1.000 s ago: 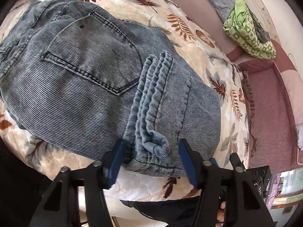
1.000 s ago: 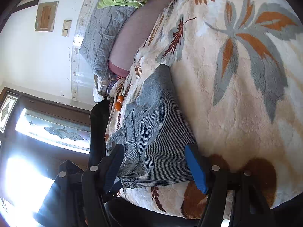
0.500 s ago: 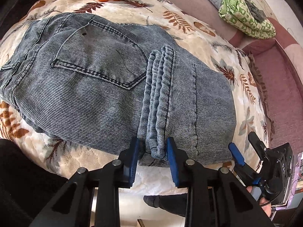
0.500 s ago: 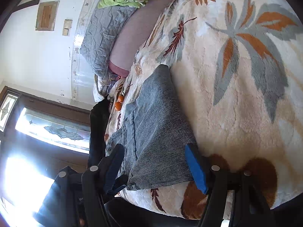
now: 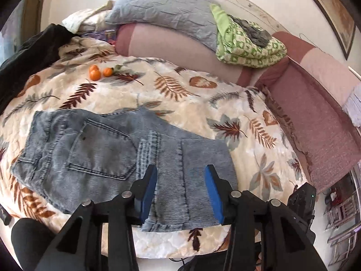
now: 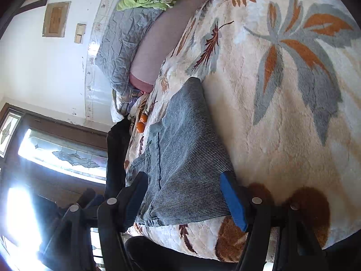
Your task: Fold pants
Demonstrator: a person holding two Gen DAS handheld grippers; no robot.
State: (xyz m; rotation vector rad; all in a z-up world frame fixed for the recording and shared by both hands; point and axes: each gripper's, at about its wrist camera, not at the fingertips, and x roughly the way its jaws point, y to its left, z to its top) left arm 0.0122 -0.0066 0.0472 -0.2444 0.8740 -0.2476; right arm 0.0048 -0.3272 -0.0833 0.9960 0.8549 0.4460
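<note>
Your left gripper (image 5: 181,191) has its blue-padded fingers (image 5: 147,190) spread apart with nothing between them; it is raised above the near edge of the bed. Straight ahead of it and below lie the pants (image 5: 117,155), folded into a flat grey-blue denim bundle on the leaf-patterned blanket (image 5: 180,94). The right end of the bundle sits directly under the gap between your fingers, while the back pocket and waistband stretch off to the left of the tool. A thick ridged fold runs across the denim just beyond your left fingertip. Farther ahead and to the left, well apart from the pants, are two oranges (image 5: 99,72) on the blanket. Beyond them a grey pillow (image 5: 162,9) leans on the pink bolster (image 5: 171,45), with a green patterned quilt (image 5: 246,45) bunched to the right.

Your right gripper (image 6: 183,197) is also open wide and holds nothing. It is low at the bed's edge, and the narrow end of the pants (image 6: 187,162) lies between its two fingers, with the right pad (image 6: 232,198) just beside the denim's right edge; whether it touches cannot be told. The denim runs away from the tool toward the oranges (image 6: 141,123). To the tool's right the blanket (image 6: 293,90) spreads out, and to its left is a bright window (image 6: 63,153).
</note>
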